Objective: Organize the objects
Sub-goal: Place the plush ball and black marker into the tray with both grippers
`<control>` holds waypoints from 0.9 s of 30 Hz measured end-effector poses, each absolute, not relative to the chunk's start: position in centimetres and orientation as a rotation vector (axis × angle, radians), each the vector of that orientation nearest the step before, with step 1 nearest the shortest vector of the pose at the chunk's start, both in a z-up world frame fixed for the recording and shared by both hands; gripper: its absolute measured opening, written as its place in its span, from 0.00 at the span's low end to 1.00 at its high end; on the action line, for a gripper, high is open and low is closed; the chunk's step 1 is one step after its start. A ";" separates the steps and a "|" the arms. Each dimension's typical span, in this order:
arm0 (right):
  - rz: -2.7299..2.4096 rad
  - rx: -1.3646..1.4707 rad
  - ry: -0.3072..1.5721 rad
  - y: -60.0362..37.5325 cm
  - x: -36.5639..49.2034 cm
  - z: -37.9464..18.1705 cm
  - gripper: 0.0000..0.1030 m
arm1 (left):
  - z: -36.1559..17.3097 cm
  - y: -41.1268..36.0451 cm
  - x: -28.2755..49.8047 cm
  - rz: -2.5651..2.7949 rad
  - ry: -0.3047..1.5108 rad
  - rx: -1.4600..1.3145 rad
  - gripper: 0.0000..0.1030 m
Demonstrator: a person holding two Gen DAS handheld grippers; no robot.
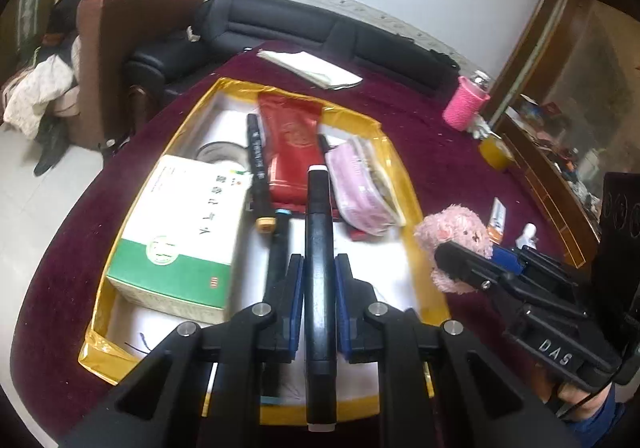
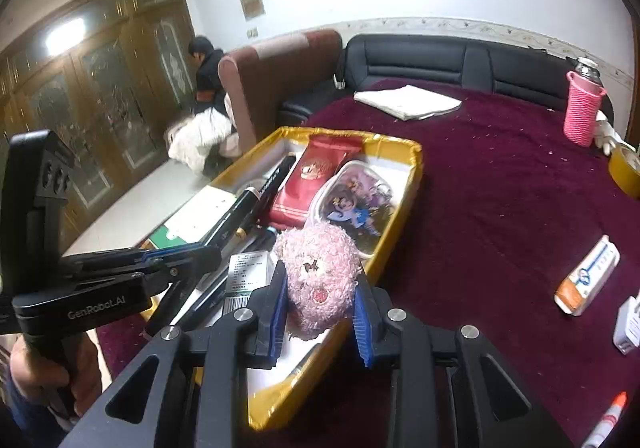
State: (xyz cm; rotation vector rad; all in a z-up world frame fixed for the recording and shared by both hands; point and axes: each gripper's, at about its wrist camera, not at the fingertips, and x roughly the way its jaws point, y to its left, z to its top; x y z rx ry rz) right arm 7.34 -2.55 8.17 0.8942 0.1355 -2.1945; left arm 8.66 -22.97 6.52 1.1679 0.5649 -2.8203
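The left hand-held gripper (image 1: 316,280) clamps a stiff, light black pen (image 1: 319,248) at mid-barrel above the gold tray (image 1: 412,207), while the right hand-held gripper (image 2: 320,304) squeezes a soft, compressible pink plush (image 2: 318,272) over the tray's right rim.

The left gripper (image 1: 318,272) clamped a black marker (image 1: 319,248) between its blue-padded fingers (image 1: 295,280) above the gold-rimmed tray (image 1: 404,183). The tray held a green-and-white box (image 1: 180,232), a red packet (image 1: 290,143) and a pink pouch (image 1: 362,183). The right gripper (image 1: 460,268) gripped a pink plush toy (image 1: 456,236) beside the tray.
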 end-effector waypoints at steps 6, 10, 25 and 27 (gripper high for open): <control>-2.181 0.912 0.217 -5.0 6.6 7.2 0.31 | 5.6 -23.7 8.2 -2.796 0.585 1.183 0.14; -2.191 0.911 0.263 -5.9 6.5 6.7 0.31 | 4.9 -24.0 8.1 -2.783 0.602 1.204 0.14; -2.176 0.964 0.292 -6.6 6.1 5.4 0.44 | 4.9 -23.9 7.9 -2.767 0.591 1.234 0.32; -2.193 0.936 0.288 -6.1 6.4 6.0 0.55 | 5.2 -23.9 8.2 -2.770 0.601 1.222 0.37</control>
